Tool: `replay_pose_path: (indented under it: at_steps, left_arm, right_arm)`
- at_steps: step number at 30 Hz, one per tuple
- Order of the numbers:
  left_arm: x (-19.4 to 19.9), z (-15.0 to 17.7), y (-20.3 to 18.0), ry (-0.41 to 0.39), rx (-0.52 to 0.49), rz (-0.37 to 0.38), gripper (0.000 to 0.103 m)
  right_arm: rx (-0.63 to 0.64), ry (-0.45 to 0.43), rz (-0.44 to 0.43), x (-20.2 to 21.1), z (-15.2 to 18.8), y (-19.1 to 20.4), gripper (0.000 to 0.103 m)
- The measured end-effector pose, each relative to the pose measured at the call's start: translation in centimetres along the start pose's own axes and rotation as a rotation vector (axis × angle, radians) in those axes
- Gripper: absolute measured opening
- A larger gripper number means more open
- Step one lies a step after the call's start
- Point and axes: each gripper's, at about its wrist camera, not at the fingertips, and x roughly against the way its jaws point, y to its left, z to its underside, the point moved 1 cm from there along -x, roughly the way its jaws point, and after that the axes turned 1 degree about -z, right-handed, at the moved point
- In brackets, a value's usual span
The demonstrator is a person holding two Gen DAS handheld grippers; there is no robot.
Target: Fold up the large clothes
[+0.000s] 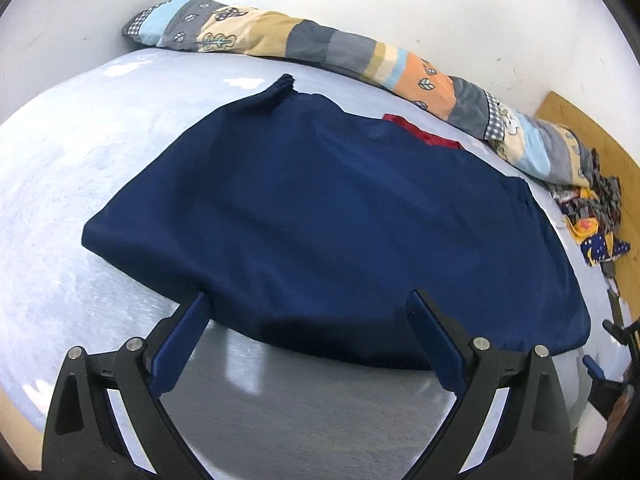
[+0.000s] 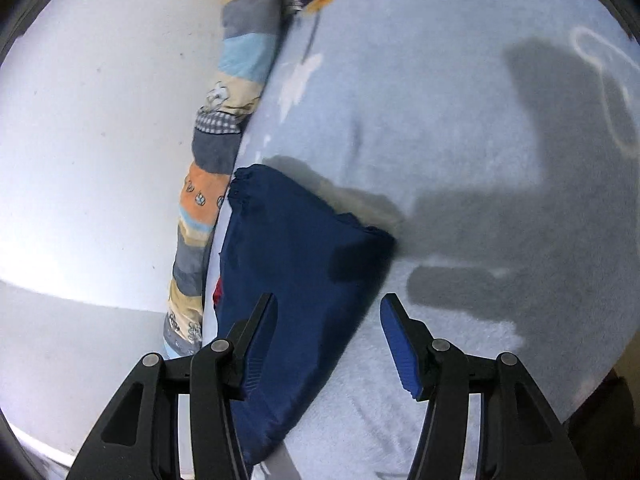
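A large navy garment (image 1: 332, 220) lies spread flat on the pale blue bed sheet (image 1: 72, 168), with a strip of red lining (image 1: 424, 132) showing at its far edge. My left gripper (image 1: 308, 304) is open and empty, its fingertips just above the garment's near hem. In the right wrist view the same garment (image 2: 288, 248) runs along the bed's left side. My right gripper (image 2: 328, 304) is open and empty, with its left finger (image 2: 260, 332) over the cloth and its right finger (image 2: 400, 344) over bare sheet.
A rolled patchwork quilt (image 1: 320, 44) lies along the white wall (image 1: 440, 12) at the bed's far edge and also shows in the right wrist view (image 2: 224, 128). A heap of patterned clothes (image 1: 592, 216) sits at the right end. A brown board (image 1: 592, 136) stands behind it.
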Motion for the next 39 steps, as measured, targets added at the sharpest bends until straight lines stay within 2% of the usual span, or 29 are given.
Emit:
replay_pose_path:
  at_steps: [7,14,15,17,18,20,22,24,25,27,29,30,32,34,39]
  left_arm:
    - [0.3,0.1,0.0,-0.002,-0.012,0.001,0.099]
    - [1.6,0.1,-1.3,-0.062,-0.054,0.040,0.099]
    - [1.7,0.1,-1.7,-0.071,-0.067,0.047,0.099]
    - [1.5,-0.2,-3.1,-0.078,-0.115,0.079,0.099]
    - [1.1,-0.6,-4.2,-0.075,-0.154,0.089,0.099]
    - [0.2,-1.1,-5.9,-0.085,-0.206,0.085,0.099]
    - [-1.1,-1.6,-7.0,-0.065,-0.225,0.079,0.099]
    - [-3.2,-2.0,-8.0,-0.012,-0.216,0.073,0.099]
    - [-4.1,-2.0,-8.4,0.010,-0.213,0.051,0.099]
    - [-7.1,-1.6,-9.2,0.114,-0.241,-0.050,0.099]
    - [-7.6,-1.1,-10.1,0.089,-0.318,-0.090,0.103]
    - [-7.5,-1.1,-10.1,0.089,-0.330,-0.080,0.102]
    - [-7.1,-1.6,-9.5,0.105,-0.306,-0.043,0.102]
    - [-5.8,-2.2,-8.0,0.081,-0.252,-0.036,0.102]
    - [-2.0,-3.5,-3.5,0.022,-0.158,-0.003,0.102]
  right_arm:
    - [0.060,0.044,0.131,-3.6,0.4,0.8,0.057]
    - [0.220,-0.012,0.153,-6.7,-0.9,3.2,0.057]
    - [0.225,-0.014,0.134,-7.2,-1.1,3.2,0.057]
    - [0.211,-0.001,0.089,-8.1,-1.7,3.0,0.046]
    - [0.203,0.010,0.063,-8.4,-1.9,2.9,0.031]
    - [0.192,0.025,-0.005,-8.5,-2.1,3.1,0.018]
    - [0.231,0.007,-0.032,-7.9,-1.9,4.2,0.015]
    - [0.289,-0.010,-0.053,-7.2,-1.5,5.5,0.014]
    - [0.310,-0.015,-0.068,-6.8,-1.4,6.0,0.014]
    - [0.323,-0.018,-0.089,-6.2,-1.2,6.4,0.014]
    - [0.348,-0.014,-0.097,-5.9,-0.8,7.0,0.013]
    - [0.370,-0.018,-0.090,-5.8,-0.5,7.5,0.013]
    - [0.409,-0.024,-0.082,-5.3,-0.1,8.5,0.013]
    - [0.417,-0.026,-0.093,-4.6,0.4,9.7,0.013]
    - [0.501,-0.045,-0.039,-3.7,3.0,15.2,0.013]
